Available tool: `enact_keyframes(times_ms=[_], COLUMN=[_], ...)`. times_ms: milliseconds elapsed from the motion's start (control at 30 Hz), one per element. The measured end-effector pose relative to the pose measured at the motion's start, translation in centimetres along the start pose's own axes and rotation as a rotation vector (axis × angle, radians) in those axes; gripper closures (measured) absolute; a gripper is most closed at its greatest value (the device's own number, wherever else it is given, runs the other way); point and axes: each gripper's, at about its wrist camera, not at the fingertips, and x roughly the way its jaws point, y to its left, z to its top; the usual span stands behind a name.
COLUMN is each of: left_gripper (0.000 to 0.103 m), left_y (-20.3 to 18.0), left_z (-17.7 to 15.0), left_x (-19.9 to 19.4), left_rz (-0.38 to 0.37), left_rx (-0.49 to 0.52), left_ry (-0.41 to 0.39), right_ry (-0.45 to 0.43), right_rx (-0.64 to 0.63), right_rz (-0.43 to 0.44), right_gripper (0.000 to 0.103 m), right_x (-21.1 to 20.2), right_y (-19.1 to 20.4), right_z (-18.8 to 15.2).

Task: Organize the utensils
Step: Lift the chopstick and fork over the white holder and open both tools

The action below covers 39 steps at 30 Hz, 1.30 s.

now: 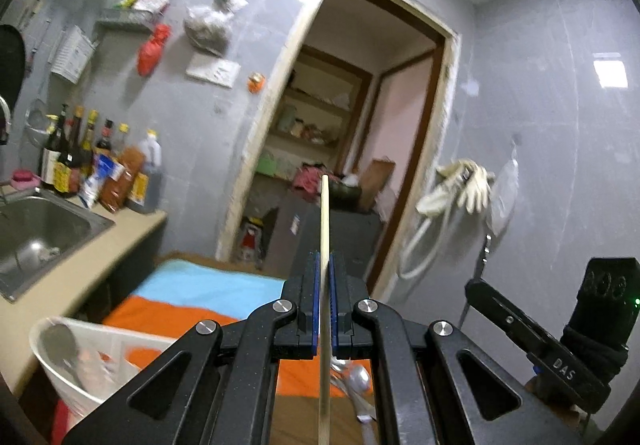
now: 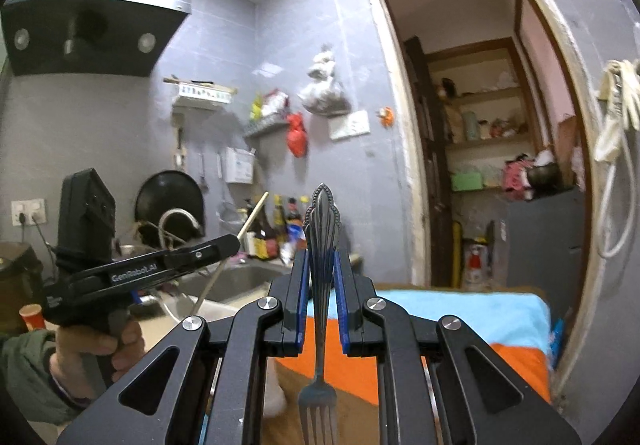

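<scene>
My left gripper [image 1: 326,277] is shut on a pale wooden chopstick [image 1: 324,229] that stands upright between the blue pads; it also shows in the right wrist view [image 2: 252,219]. A white slotted utensil basket [image 1: 52,369] with a metal spoon [image 1: 60,343] in it sits low at the left. Several loose metal spoons [image 1: 356,381] lie below the gripper. My right gripper [image 2: 322,273] is shut on a silver fork [image 2: 320,245], ornate handle up and tines down [image 2: 318,419]. The left gripper body [image 2: 160,265] is seen at the left, the right one [image 1: 552,341] at the right.
A table covered with an orange and blue cloth [image 1: 200,297] lies below. A steel sink [image 1: 44,233] and sauce bottles [image 1: 100,173] sit on the counter at the left. An open doorway [image 1: 344,149] is ahead. Gloves [image 1: 460,185] hang on the right wall.
</scene>
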Motion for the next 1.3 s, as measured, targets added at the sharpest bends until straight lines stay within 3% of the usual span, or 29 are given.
enact_keyframes(times_ms=[300,633,833,1000,1300], left_gripper=[0.101,0.101,0.101,0.101,0.101], left_y=[8.6,16.4,16.9,15.7,13.4], left_z=[4.3,3.4,1.7,0.6,-1.7], left_x=[-2.4,-3.1,-4.0,-4.5,-4.1], left_rz=[0.109,0.129,0.152,0.210,0.307], left_rx=[-0.072,-0.170,-0.194,-0.145,-0.028], left_ry=[-0.136,-0.254,-0.341,-0.383,-0.378], right_ry=[-0.051,-0.055,-0.030,-0.032,0.010], right_rx=[0.020,-0.002,-0.049,-0.074,-0.040], right_rz=[0.126,0.117,0.092,0.076,0.086], right_gripper=[0.093,0.093,0.093,0.093,0.093], right_x=[5.7,10.4,11.7,11.9,12.3], right_y=[4.2,6.5,6.9,7.0,6.3], right_z=[2.5,0.9,-1.5,-2.7,-4.4])
